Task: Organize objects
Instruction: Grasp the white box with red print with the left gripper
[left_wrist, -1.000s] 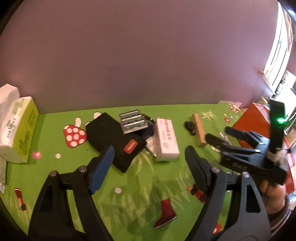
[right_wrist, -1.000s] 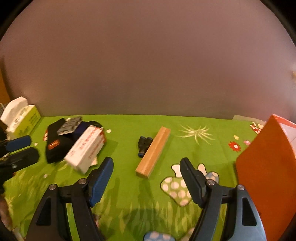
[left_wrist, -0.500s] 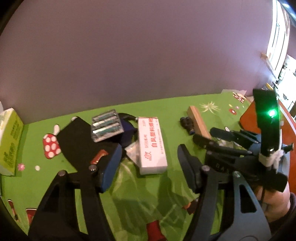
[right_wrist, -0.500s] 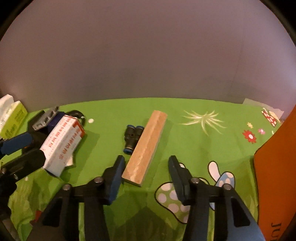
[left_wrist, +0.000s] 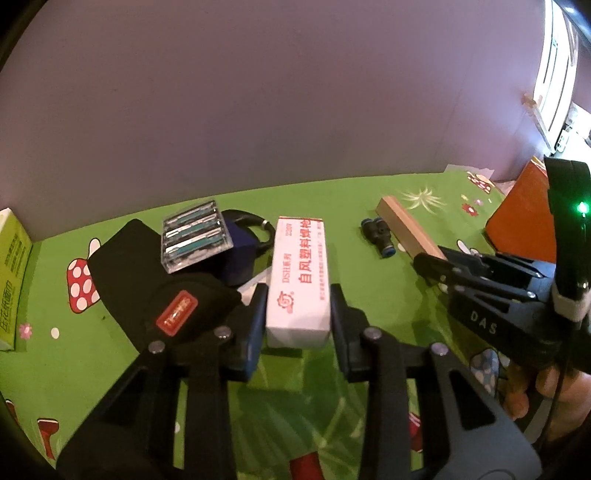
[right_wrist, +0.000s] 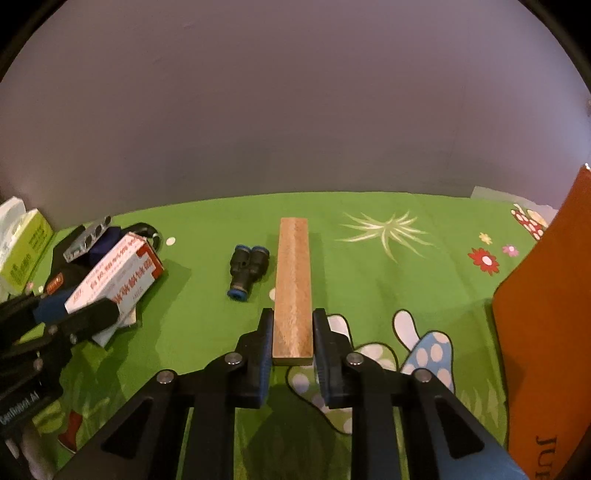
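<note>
A white carton with red print (left_wrist: 300, 280) lies on the green mat, and my left gripper (left_wrist: 298, 310) is shut on its near end, a pad on each long side. The same carton (right_wrist: 118, 273) shows at the left of the right wrist view, with the left gripper (right_wrist: 77, 314) on it. A wooden block (right_wrist: 293, 284) lies lengthwise ahead, and my right gripper (right_wrist: 293, 332) is shut on its near end. In the left wrist view the right gripper (left_wrist: 430, 262) grips the wooden block (left_wrist: 406, 230) at the right.
A black pouch with a red tag (left_wrist: 162, 291), a clear razor-cartridge case (left_wrist: 194, 236) and a dark blue item (left_wrist: 242, 245) crowd left of the carton. A black tube fitting (right_wrist: 245, 271) lies beside the block. An orange box (right_wrist: 543, 354) stands right; a tissue box (right_wrist: 26, 247) far left.
Both grippers came down and forward and closed: the left onto the white carton, the right onto the wooden block. Both stood wide open over the mat before.
</note>
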